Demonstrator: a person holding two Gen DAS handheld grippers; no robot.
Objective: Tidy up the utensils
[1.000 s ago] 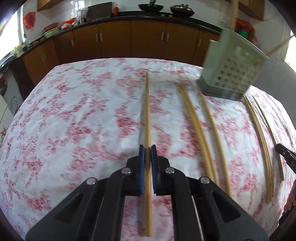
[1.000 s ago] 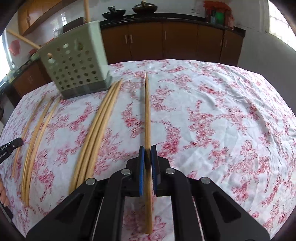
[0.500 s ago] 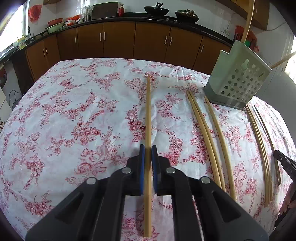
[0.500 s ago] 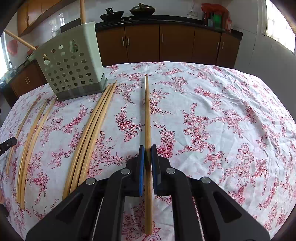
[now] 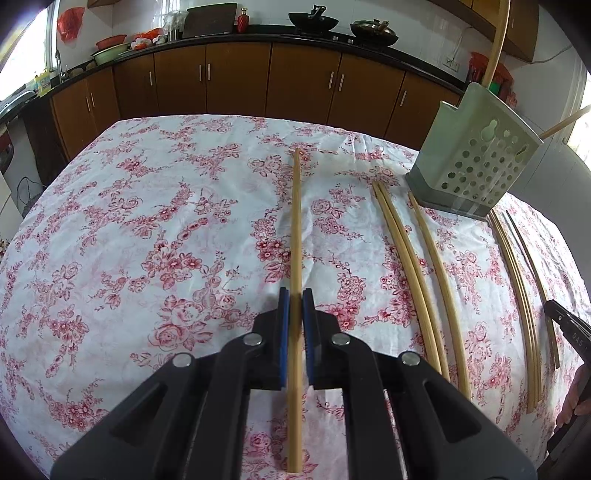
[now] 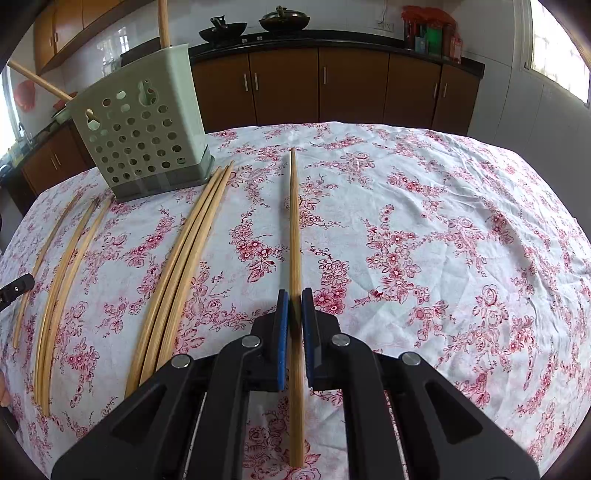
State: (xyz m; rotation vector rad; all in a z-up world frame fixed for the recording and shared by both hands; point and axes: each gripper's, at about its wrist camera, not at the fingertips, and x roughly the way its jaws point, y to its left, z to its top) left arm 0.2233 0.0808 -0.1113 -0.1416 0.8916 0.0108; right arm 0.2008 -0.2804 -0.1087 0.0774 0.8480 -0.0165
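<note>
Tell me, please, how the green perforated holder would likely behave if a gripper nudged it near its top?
The holder looks like thin, hole-riddled plastic, so probably light. It stands tall on a narrow base, so a high nudge might tip it. On the tablecloth it may slide.

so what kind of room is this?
Most likely a home kitchen: brown cabinets under a dark counter, woks on the stove, and a table in floral cloth with chopsticks.

Brown cabinets (image 5: pixel 303 81) under dark counter (image 5: pixel 258 35); bright window (image 6: pixel 557 44) right.
</note>
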